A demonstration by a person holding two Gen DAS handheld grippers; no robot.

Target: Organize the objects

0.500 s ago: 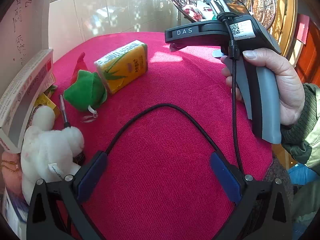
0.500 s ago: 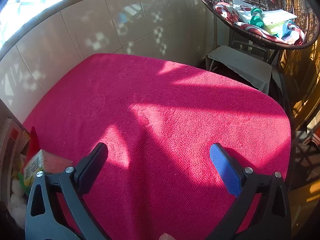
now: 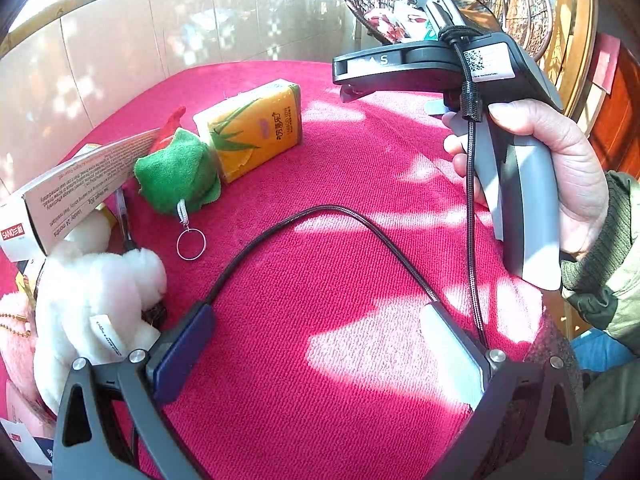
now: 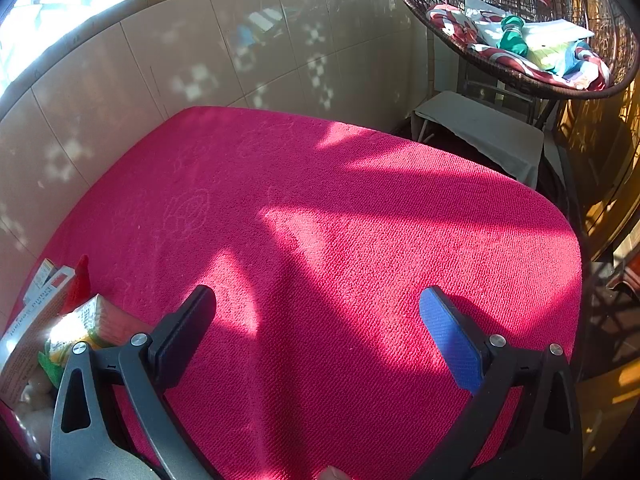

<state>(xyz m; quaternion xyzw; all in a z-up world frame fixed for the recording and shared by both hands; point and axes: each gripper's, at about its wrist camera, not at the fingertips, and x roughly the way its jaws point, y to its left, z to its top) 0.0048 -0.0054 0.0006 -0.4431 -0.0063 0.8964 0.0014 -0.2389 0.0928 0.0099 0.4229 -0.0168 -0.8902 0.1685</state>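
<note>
While both tools are hovering wide open and empty over the red cloth [image 4: 320,208], the left gripper [image 3: 320,344] is facing clutter heaped to its left, the yellow carton [image 3: 256,132] ahead-left, as the right gripper [image 4: 320,328] is waiting over bare cloth, seemingly reserved for sorting.

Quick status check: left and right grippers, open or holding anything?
Left gripper: open, holding nothing.
Right gripper: open, holding nothing.
</note>
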